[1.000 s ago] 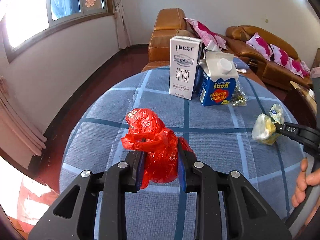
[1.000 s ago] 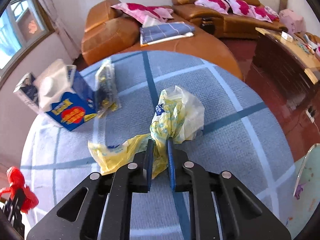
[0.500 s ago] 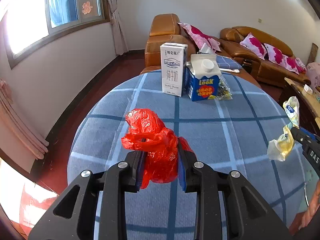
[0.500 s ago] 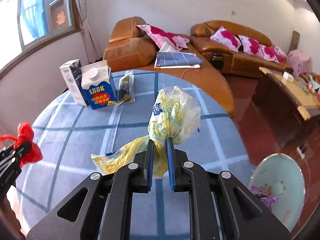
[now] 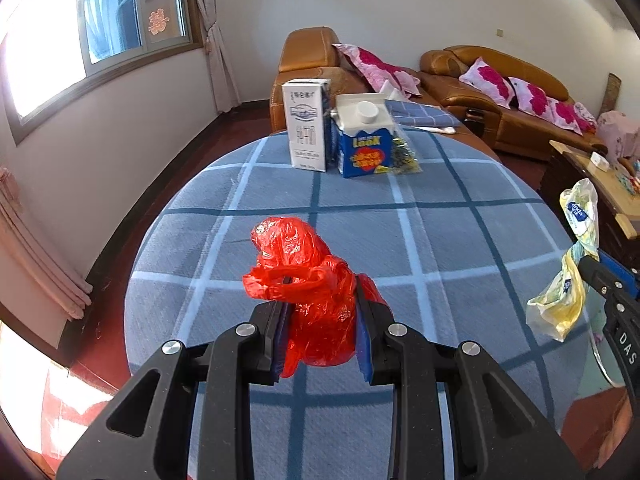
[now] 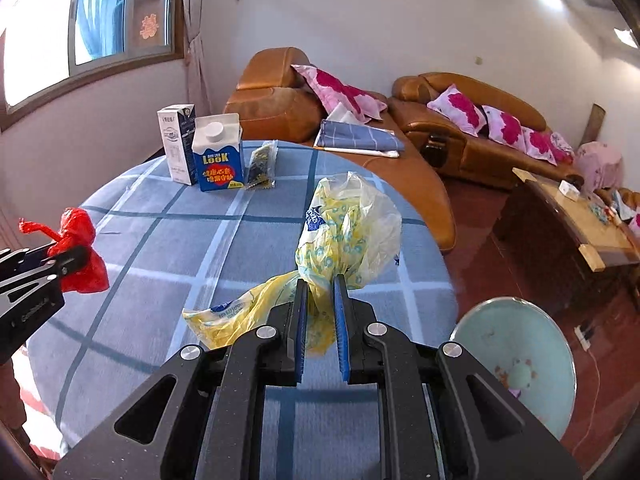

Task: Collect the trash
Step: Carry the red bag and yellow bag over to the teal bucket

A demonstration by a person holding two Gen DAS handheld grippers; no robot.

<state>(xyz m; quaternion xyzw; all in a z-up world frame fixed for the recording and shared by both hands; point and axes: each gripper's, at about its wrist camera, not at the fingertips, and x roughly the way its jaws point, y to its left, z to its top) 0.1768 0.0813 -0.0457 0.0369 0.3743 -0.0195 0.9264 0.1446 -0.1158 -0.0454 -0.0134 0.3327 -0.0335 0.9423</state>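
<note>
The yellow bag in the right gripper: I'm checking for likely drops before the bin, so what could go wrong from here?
1. The right gripper pinches only the twisted neck of the yellow bag; its loose tail hangs left and could snag or slip out.
2. The light green bin sits low beside the table, so a release from this height may miss it.
3. The left gripper holds the red bag, whose free loops might catch.

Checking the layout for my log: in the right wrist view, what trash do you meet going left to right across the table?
Red bag in the left gripper → white carton → blue carton → snack packet → yellow bag in the right gripper.
</note>
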